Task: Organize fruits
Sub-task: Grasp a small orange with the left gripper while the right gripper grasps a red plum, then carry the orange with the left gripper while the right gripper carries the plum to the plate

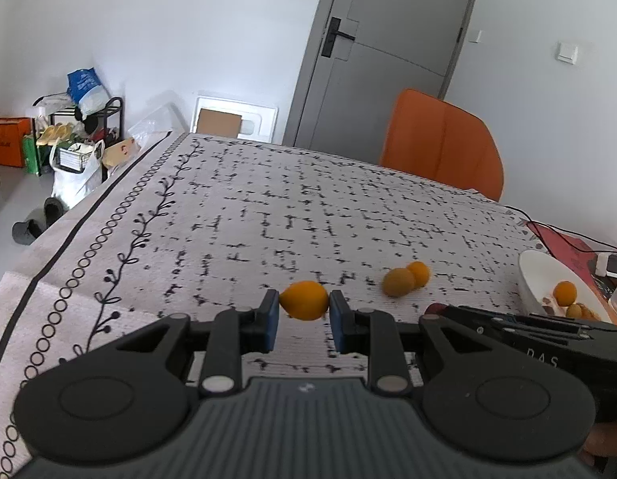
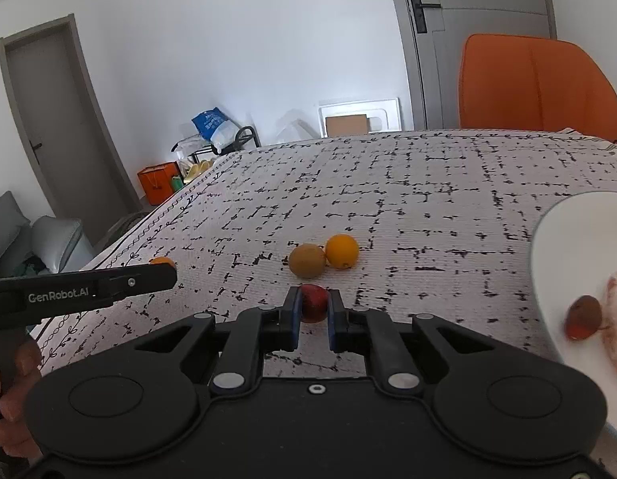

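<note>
Left tool clamped on an orange kumquat over the patterned desk, right tool gripping a small red fruit, brown kiwi touching an orange beyond, white bowl at right

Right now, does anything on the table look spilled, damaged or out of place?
Nothing spilled or damaged. Two fruits, a kiwi and an orange, lie loose on the cloth, touching, outside the bowl. Each gripper holds one more fruit.
</note>
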{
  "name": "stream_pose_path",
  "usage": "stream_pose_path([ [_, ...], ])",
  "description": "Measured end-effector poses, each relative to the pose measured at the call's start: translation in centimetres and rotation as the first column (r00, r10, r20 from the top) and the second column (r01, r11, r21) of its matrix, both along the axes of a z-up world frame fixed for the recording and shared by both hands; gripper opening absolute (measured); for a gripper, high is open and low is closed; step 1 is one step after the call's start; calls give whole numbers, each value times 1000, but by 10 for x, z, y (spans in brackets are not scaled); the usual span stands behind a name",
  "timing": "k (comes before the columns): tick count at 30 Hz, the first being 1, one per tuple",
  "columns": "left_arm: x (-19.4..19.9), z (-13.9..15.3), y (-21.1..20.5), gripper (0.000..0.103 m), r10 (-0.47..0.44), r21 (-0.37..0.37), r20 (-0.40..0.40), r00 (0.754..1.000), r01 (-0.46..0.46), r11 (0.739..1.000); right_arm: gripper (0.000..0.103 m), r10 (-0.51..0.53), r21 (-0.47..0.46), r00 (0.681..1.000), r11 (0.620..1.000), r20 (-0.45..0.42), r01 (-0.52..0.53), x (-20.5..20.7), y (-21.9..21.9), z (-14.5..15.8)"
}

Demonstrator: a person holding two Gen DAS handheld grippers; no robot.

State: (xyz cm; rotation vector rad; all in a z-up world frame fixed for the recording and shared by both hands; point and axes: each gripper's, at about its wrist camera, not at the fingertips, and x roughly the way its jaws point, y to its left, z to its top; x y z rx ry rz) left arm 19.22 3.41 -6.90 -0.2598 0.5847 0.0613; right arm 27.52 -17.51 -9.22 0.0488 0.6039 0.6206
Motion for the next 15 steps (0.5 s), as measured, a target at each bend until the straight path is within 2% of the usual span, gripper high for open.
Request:
stream_pose_path([
  [15,-3,13,-28,25,-41,23,22,999,40,999,11,-32,67,999,997,36,29,-21,-41,12],
])
